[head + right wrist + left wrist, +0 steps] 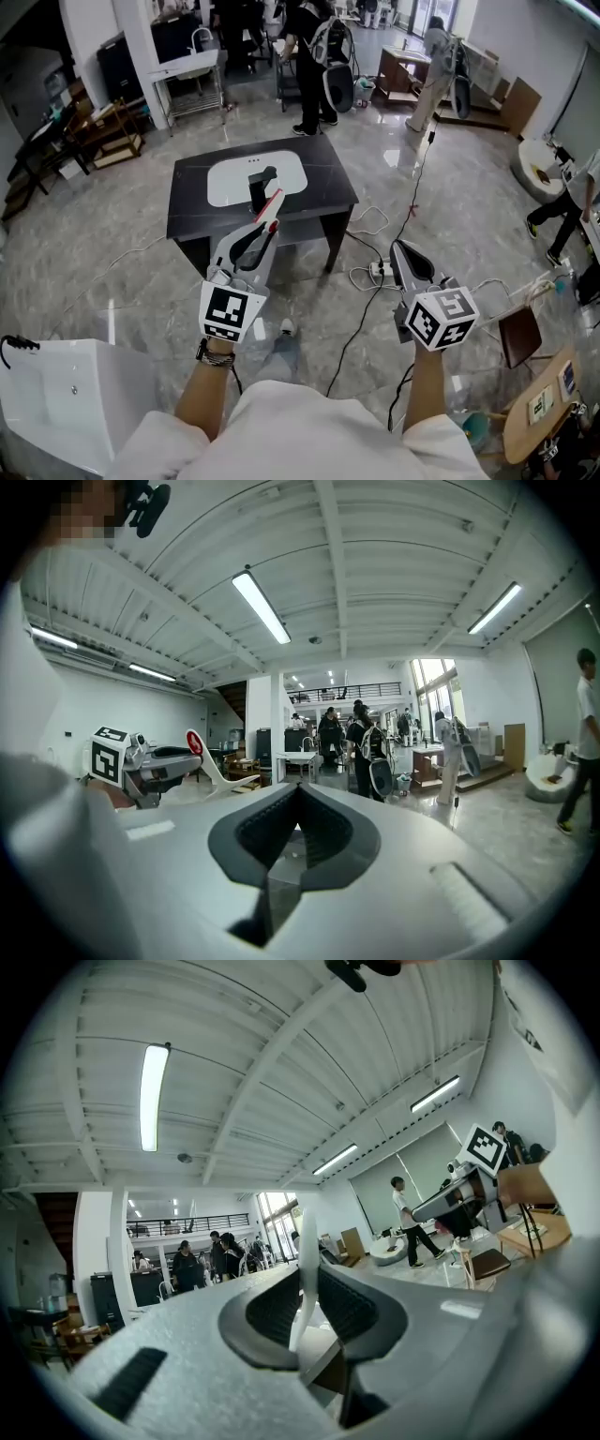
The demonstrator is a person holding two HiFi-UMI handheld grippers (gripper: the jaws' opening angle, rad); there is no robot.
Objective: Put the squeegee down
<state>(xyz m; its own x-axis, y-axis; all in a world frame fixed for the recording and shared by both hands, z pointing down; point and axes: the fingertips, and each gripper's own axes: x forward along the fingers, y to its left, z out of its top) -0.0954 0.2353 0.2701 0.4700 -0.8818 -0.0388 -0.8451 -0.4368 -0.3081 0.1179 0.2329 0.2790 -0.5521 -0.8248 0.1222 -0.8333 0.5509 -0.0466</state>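
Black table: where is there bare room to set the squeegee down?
For the squeegee, bare top on the black table lies left and right of the white basin, plus the front edge. The middle is crowded: basin and faucet.

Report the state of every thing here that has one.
left hand-held gripper: shut on the squeegee's white handle.
right hand-held gripper: shut, nothing between its jaws.
squeegee: held in the air, not yet put down.
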